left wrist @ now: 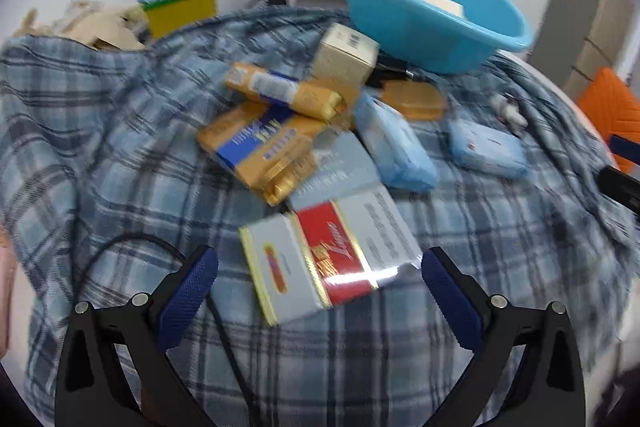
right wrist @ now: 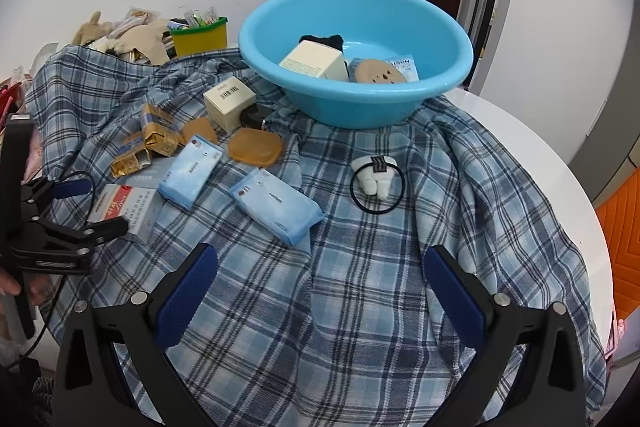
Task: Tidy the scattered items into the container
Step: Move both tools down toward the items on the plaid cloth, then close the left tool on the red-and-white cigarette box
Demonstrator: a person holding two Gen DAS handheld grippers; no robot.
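A blue basin [right wrist: 356, 95] [left wrist: 400, 23] stands at the back of the plaid cloth and holds a cream box [right wrist: 314, 61], a round tan disc and a packet. My left gripper [left wrist: 318, 267] is open just in front of a grey and red box [left wrist: 332, 255]. In the right wrist view the left gripper [right wrist: 86, 207] shows at the left edge over that box [right wrist: 124, 211]. My right gripper [right wrist: 320, 267] is open and empty above bare cloth. Two blue tissue packs [right wrist: 276, 205] [right wrist: 190, 177], gold packets [left wrist: 260, 143], a cream box [right wrist: 230, 101], an amber lid [right wrist: 256, 147] and a white toy with a black hair tie [right wrist: 376, 179] lie scattered.
A yellow and green bin [right wrist: 200, 37] and a heap of beige things [right wrist: 132, 39] stand behind the cloth at the back left. A black cable [left wrist: 232, 347] runs across the cloth near my left gripper. The white table edge [right wrist: 540, 155] curves on the right.
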